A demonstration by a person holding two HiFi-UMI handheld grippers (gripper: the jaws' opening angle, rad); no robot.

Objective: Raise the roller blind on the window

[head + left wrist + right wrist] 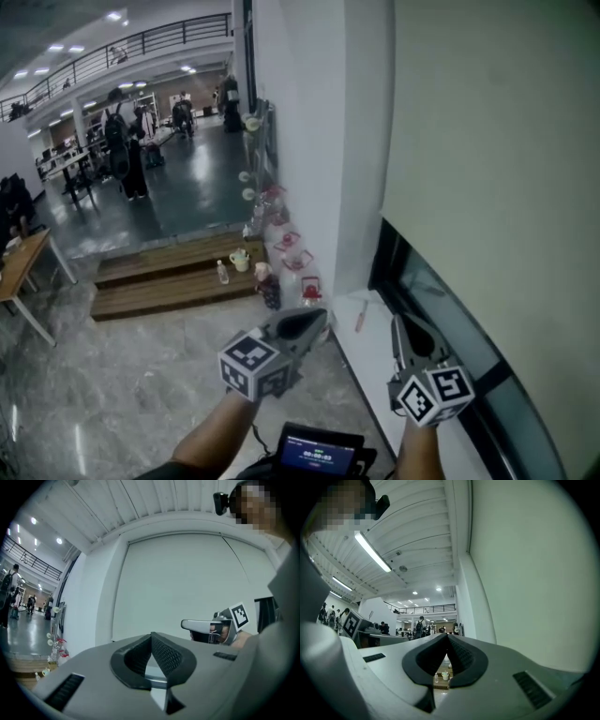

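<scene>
The pale roller blind [497,169] hangs down over most of the window at the right. A strip of dark glass [450,300] shows under its slanted bottom edge. My left gripper [305,323] is held up over the floor, left of the white sill [375,352], with its jaws together and nothing in them. My right gripper [417,337] is over the sill, close below the blind's bottom edge. Its tips meet and I see nothing between them. The blind [187,583] fills the left gripper view, with the right gripper [185,623] in front of it. No cord or chain is visible.
A white wall pillar [319,141] stands left of the window. Cups and a bottle [240,260] sit on wooden steps [169,277], and red-and-clear containers [291,248] line the wall. A small red-handled item [360,319] lies on the sill. People [127,141] stand far off.
</scene>
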